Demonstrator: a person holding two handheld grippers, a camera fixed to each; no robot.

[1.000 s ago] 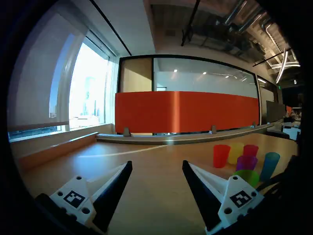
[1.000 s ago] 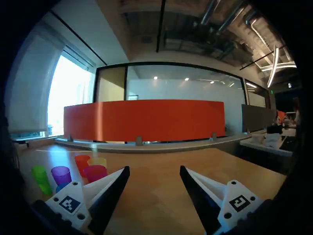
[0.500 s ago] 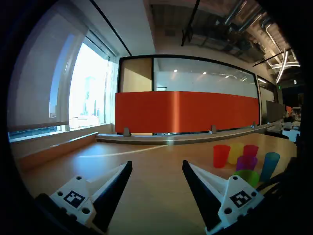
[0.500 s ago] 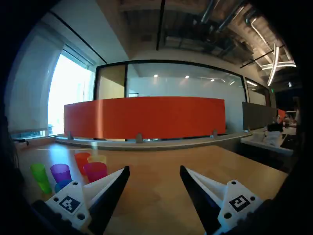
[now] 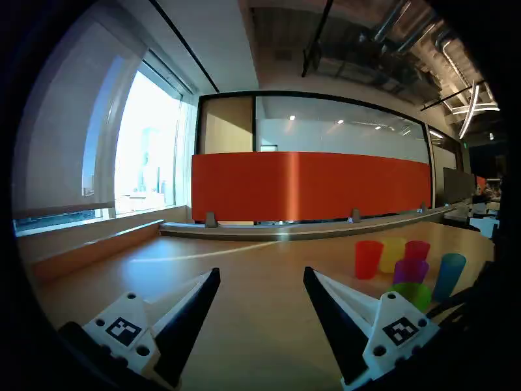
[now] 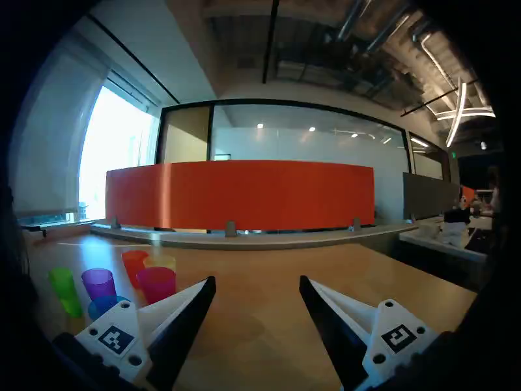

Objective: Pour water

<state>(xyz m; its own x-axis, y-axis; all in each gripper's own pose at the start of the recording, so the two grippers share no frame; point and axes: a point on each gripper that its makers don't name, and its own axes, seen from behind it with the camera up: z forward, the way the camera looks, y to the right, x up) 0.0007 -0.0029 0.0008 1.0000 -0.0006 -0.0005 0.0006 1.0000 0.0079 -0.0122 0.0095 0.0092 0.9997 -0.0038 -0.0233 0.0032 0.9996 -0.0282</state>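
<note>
The left gripper [image 5: 261, 271] and right gripper [image 6: 257, 279] both gape, empty. The right should approach the cups [image 6: 156, 283] at eight o'clock squarely.

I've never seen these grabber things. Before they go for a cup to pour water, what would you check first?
1. Left gripper open, nothing held: ok.
2. Right gripper open, nothing held: ok.
3. Coloured cups upright on the wooden table: ok.
4. A cup lined up between either gripper's fingers: not ok; the cups stand off to the side.
5. Water in any cup: cannot tell.
</note>
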